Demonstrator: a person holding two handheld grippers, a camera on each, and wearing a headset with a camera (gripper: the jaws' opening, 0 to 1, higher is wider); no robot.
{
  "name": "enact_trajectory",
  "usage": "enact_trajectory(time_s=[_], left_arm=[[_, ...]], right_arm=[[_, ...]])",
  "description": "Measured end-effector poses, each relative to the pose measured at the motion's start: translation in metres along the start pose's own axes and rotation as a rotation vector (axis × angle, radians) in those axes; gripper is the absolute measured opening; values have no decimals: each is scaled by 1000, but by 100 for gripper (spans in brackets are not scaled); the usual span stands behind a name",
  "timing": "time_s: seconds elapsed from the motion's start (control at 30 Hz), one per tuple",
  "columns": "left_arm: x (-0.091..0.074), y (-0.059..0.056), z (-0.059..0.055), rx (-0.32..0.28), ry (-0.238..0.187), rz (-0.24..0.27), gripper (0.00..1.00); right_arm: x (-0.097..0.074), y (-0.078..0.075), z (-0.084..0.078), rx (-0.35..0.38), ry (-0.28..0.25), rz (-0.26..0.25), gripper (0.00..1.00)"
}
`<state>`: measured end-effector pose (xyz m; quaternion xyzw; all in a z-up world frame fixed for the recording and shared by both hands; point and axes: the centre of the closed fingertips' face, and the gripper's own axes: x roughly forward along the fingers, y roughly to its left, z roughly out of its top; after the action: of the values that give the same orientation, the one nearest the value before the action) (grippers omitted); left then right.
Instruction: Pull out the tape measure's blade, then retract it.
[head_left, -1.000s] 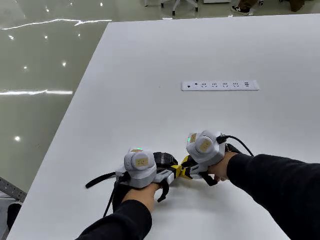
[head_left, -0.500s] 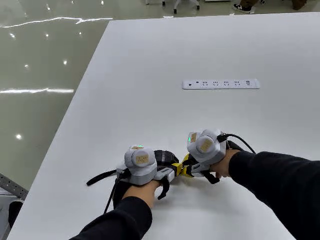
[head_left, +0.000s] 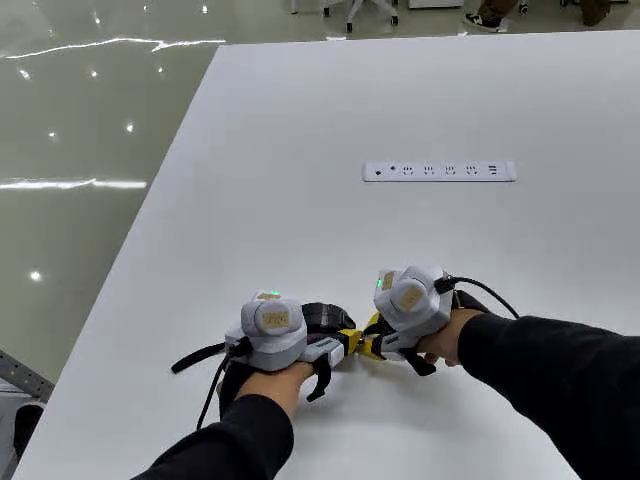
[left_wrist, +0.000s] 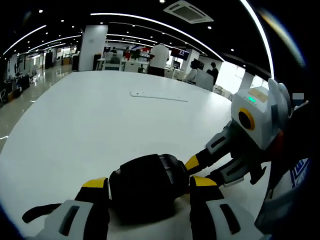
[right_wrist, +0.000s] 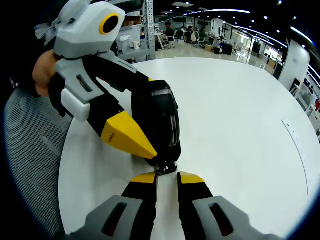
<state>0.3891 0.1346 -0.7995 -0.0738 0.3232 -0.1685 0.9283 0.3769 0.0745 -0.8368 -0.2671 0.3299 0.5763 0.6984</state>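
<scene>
Tape measure (right_wrist: 162, 120) lies on white surface (head_left: 300, 150), well to near side of power strip (head_left: 439, 171), close to person. Left gripper (left_wrist: 148, 183) fingers spread wide around black case, clamping both flanks: anchors body so pull won't drag it. Right gripper (right_wrist: 166, 178) faces case mouth, fingers narrow, appear nipped on blade hook (right_wrist: 165, 168): set for straight draw. Blade not yet out.

Matt table (head_left: 300, 200), glossy plastic tape measure (left_wrist: 145, 187)

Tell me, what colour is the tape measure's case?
The tape measure has a black case. It shows best in the left gripper view.
</scene>
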Motion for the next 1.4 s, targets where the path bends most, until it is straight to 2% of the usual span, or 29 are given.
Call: enact_trajectory(time_s=[0.07, 0.1, 0.17, 0.2, 0.27, 0.3, 0.37, 0.4, 0.47, 0.53, 0.57, 0.6, 0.63, 0.73, 0.87, 0.97, 1.03, 1.07, 1.13, 1.17, 1.2, 1.27, 1.4], left_arm=[[-2, -1, 4, -6, -14, -53, 68], [-4, -2, 10, -6, -36, -77, 75], [-8, 4, 18, 41, -65, -87, 93], [-10, 5, 20, 56, -73, -102, 98], [-21, -2, 25, 112, -89, -187, 100], [-27, -2, 21, 115, -66, -217, 100], [-35, 3, 17, 150, -31, -219, 100], [-42, 7, 17, 202, -25, -217, 100], [-54, 9, 18, 247, -33, -241, 100], [-60, 17, 13, 294, -8, -233, 100], [-65, 23, 12, 288, -18, -231, 100], [-68, 25, 11, 271, -15, -250, 100], [-73, 32, 9, 256, -7, -242, 100], [-83, 51, 9, 285, -24, -198, 100], [-100, 59, 10, 288, -53, -196, 100], [-112, 64, 7, 313, -53, -202, 100], [-119, 72, 4, 320, -52, -186, 100], [-123, 75, 2, 310, -51, -180, 100], [-131, 84, 4, 309, -102, -176, 100], [-132, 89, 1, 319, -106, -171, 100], [-134, 94, -3, 333, -92, -164, 100], [-138, 102, -11, 306, -72, -155, 100], [-148, 100, -13, 287, -70, -147, 100]], right_arm=[[-7, -1, -3, 34, -18, -22, 17], [-11, -1, -4, 48, -27, -31, 19], [-21, -2, -6, 57, -49, -55, 26], [-26, -3, -6, 69, -59, -69, 29], [-41, -5, -9, 84, -82, -102, 38], [-49, -5, -12, 86, -90, -121, 42], [-64, -5, -16, 85, -106, -146, 48], [-75, -6, -19, 91, -124, -172, 51], [-95, -5, -26, 107, -149, -206, 56], [-110, -5, -35, 110, -160, -234, 60], [-122, -4, -42, 119, -168, -251, 62], [-130, -5, -49, 135, -169, -269, 63], [-141, -5, -57, 159, -174, -297, 64], [-168, -1, -73, 200, -192, -337, 69], [-195, 3, -97, 244, -204, -377, 76], [-216, 4, -120, 204, -184, -425, 80], [-230, 5, -132, 260, -204, -451, 84], [-234, 6, -136, 273, -207, -448, 87], [-244, 10, -145, 284, -202, -449, 91], [-248, 11, -148, 286, -201, -450, 92], [-250, 13, -150, 284, -201, -451, 93], [-255, 16, -157, 290, -192, -454, 96], [-261, 22, -175, 315, -178, -460, 100]])
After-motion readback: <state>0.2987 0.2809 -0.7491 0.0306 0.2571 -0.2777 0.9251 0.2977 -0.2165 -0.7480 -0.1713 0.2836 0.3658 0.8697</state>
